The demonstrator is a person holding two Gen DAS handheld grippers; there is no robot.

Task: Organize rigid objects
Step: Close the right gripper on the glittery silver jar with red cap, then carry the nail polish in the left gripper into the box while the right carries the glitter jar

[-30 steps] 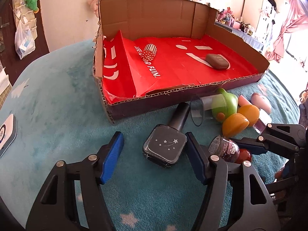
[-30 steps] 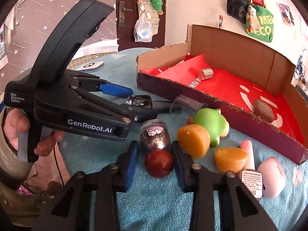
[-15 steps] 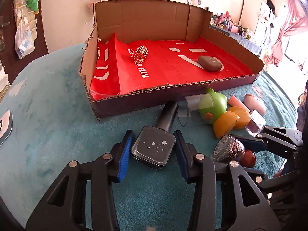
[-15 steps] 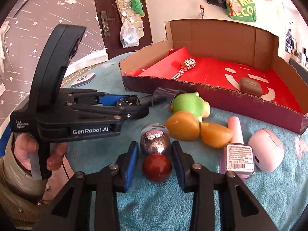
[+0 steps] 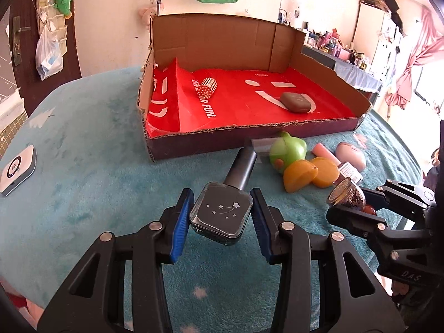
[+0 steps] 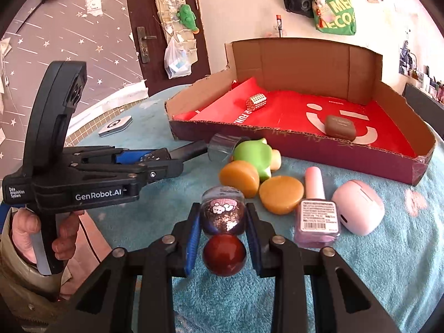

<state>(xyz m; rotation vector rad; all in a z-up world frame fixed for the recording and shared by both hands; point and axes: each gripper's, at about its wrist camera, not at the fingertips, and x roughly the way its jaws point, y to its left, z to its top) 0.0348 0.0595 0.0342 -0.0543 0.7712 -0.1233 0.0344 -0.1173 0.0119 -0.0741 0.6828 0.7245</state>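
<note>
- The left gripper is seen clamped on a dark square nail-polish bottle; its blue pads are pressed against both sides, and the bottle is held clear of the teal cloth, its black cap pointing away toward the box.
- The right gripper is closed on a glitter bottle with a red round cap; the cap faces the camera and the glitter body is gripped between the pads.
- In the right wrist view, a hand is seen holding the left gripper's handle.
- Just beyond, loose on the cloth, are noted a pink polish bottle, a pink case, two orange pieces and a green toy, close together.
- Farther on, a cardboard box with a red liner is recorded, holding a studded cylinder and a brown case, well apart.
- A white device lies far left on the cloth.
</note>
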